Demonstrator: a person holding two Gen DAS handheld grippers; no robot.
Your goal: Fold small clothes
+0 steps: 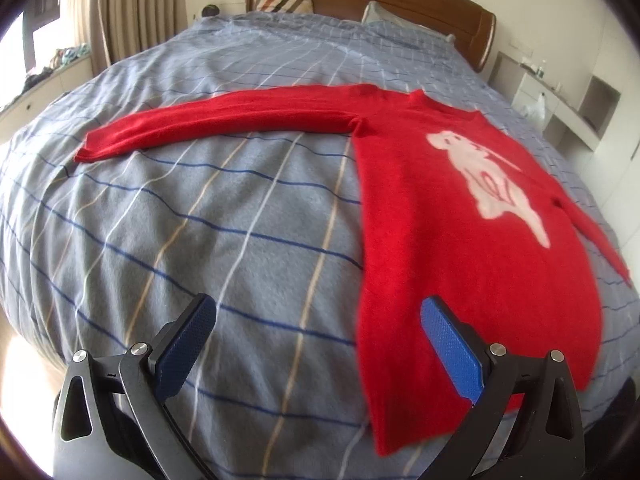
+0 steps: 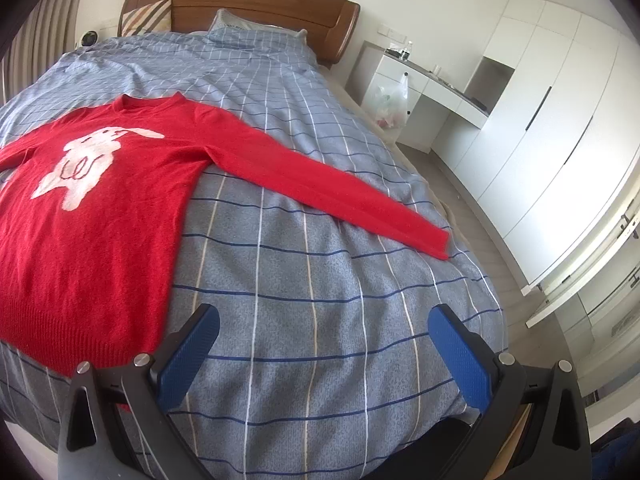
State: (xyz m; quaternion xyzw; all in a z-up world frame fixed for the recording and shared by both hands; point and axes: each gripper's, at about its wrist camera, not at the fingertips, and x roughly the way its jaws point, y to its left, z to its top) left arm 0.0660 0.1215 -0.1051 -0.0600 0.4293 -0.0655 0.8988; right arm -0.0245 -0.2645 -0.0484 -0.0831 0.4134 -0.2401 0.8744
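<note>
A red sweater (image 1: pixel 460 248) with a white animal figure lies flat, front up, on the blue checked bedspread (image 1: pixel 200 220). One sleeve (image 1: pixel 216 120) stretches out to the left in the left wrist view. The other sleeve (image 2: pixel 320 180) runs out to the right in the right wrist view, where the sweater (image 2: pixel 80 220) body fills the left side. My left gripper (image 1: pixel 318 320) hovers open over the hem's left corner, its right finger above the red knit. My right gripper (image 2: pixel 324 332) is open above bare bedspread (image 2: pixel 300 280), just right of the hem. Neither holds anything.
A wooden headboard (image 2: pixel 248 8) and pillows (image 2: pixel 244 28) stand at the far end. White wardrobes (image 2: pixel 560 120), a desk niche (image 2: pixel 444 84) and a plastic bag (image 2: pixel 390 104) line the right wall. Curtains (image 1: pixel 132 4) and a window sill (image 1: pixel 44 76) are at the left.
</note>
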